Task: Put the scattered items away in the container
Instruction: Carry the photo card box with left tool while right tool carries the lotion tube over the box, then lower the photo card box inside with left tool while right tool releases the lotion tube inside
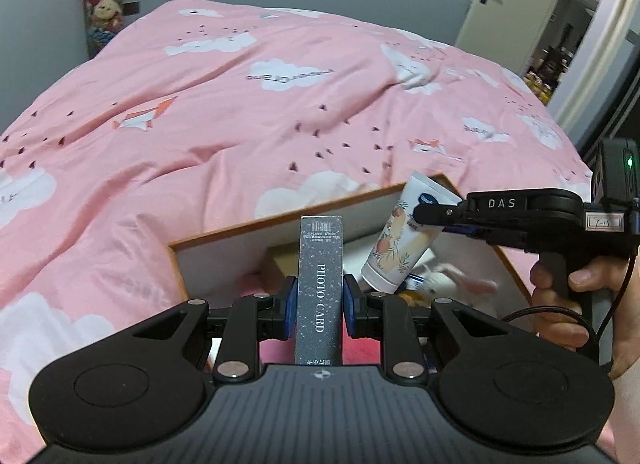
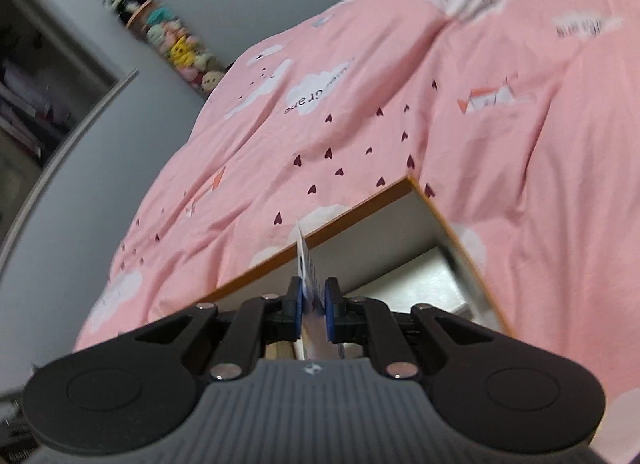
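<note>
Holding my left gripper (image 1: 320, 306) clamped on the card box (image 1: 320, 288) above the container (image 1: 280, 224), my right gripper (image 2: 314, 306) pinching the tube (image 1: 404, 236) over the container, plush (image 1: 452, 280) inside

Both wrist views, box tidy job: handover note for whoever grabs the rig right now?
Left tongs: shut on the grey PHOTO CARD box, held upright over the container.
Right tongs: shut on the white hand cream tube, pinched at its crimped end, cap down, hanging over the container's right side.
Done: a soft toy and other items already lie inside.
Left: lower and release both held items. No loose items visible on the pink duvet.
</note>
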A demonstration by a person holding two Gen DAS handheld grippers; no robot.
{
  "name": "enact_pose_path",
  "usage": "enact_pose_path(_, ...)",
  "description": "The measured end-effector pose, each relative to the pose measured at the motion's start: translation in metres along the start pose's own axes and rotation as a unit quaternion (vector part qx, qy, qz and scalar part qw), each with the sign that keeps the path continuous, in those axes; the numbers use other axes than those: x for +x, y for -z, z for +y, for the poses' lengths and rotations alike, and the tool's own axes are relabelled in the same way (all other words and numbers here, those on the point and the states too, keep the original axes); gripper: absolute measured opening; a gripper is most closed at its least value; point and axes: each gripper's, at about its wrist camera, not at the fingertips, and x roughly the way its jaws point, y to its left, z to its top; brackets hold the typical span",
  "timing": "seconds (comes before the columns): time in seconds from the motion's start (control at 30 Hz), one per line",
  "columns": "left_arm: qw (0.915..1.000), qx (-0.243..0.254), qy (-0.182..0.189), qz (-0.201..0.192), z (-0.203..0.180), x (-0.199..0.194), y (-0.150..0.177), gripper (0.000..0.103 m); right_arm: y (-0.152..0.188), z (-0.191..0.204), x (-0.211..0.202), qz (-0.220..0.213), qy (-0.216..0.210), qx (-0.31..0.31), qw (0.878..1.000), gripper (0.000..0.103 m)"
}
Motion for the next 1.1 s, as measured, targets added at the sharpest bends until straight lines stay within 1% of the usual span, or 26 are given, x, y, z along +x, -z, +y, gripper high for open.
enact_pose_path(0.1, 0.9999, -0.004, -0.012, 0.0, 0.007, 0.003, 0.0, 0.026, 0.002, -0.009, 0.012, 0.007, -0.022, 0.039, 0.999, 0.012)
enact_pose_path(0.17, 0.9999, -0.01, -0.014, 0.003, 0.011, 0.004, 0.001, 0.026, 0.004, -0.013, 0.019, 0.014, -0.033, 0.051, 0.998, 0.012)
enact_pose_path(0.27, 0.9997, -0.016, -0.016, 0.007, 0.016, 0.007, 0.002, 0.026, 0.004, -0.017, 0.023, 0.016, -0.019, 0.047, 0.999, 0.012)
enact_pose_path(0.37, 0.9997, -0.015, -0.018, 0.009, 0.017, 0.01, 0.004, 0.026, 0.001, -0.02, 0.022, 0.026, -0.006, 0.039, 0.999, 0.014)
enact_pose_path(0.4, 0.9997, -0.016, -0.017, 0.01, 0.018, 0.011, 0.004, 0.026, 0.0, -0.02, 0.022, 0.03, 0.003, 0.03, 0.999, 0.016)
enact_pose_path(0.47, 0.9996, -0.019, -0.016, 0.011, 0.019, 0.012, 0.004, 0.026, -0.002, -0.015, 0.023, 0.033, 0.033, -0.006, 0.999, 0.021)
enact_pose_path(0.57, 0.9996, -0.02, -0.019, 0.011, 0.019, 0.016, 0.004, 0.026, -0.001, -0.007, 0.029, 0.048, 0.06, -0.053, 0.996, 0.024)
enact_pose_path(0.63, 0.9995, -0.02, -0.021, 0.012, 0.019, 0.017, 0.004, 0.026, 0.001, 0.003, 0.034, 0.057, 0.086, -0.093, 0.99, 0.025)
enact_pose_path(0.73, 0.9991, -0.017, -0.035, 0.015, 0.019, 0.018, 0.004, 0.026, 0.008, 0.012, 0.04, 0.057, 0.127, -0.157, 0.978, 0.027)
enact_pose_path(0.77, 0.9988, -0.017, -0.042, 0.018, 0.019, 0.018, 0.004, 0.026, 0.01, 0.014, 0.04, 0.056, 0.133, -0.169, 0.975, 0.029)
enact_pose_path(0.83, 0.9981, -0.017, -0.054, 0.024, 0.019, 0.02, 0.003, 0.026, 0.013, 0.014, 0.037, 0.051, 0.135, -0.184, 0.972, 0.036)
enact_pose_path(0.93, 0.9961, -0.017, -0.079, 0.037, 0.017, 0.023, 0.002, 0.026, 0.015, 0.019, 0.032, 0.033, 0.139, -0.204, 0.968, 0.041)
enact_pose_path(1.0, 0.9938, -0.019, -0.1, 0.044, 0.016, 0.026, 0.002, 0.026, 0.017, 0.025, 0.029, 0.018, 0.146, -0.222, 0.964, 0.044)
enact_pose_path(1.03, 0.9928, -0.021, -0.108, 0.046, 0.015, 0.027, 0.002, 0.026, 0.018, 0.028, 0.026, 0.009, 0.151, -0.232, 0.961, 0.05)
enact_pose_path(1.07, 0.992, -0.022, -0.115, 0.048, 0.015, 0.028, 0.003, 0.026, 0.019, 0.031, 0.024, -0.001, 0.156, -0.242, 0.958, 0.053)
enact_pose_path(1.1, 0.9911, -0.025, -0.121, 0.05, 0.014, 0.03, 0.003, 0.026, 0.02, 0.034, 0.023, -0.01, 0.158, -0.25, 0.955, 0.054)
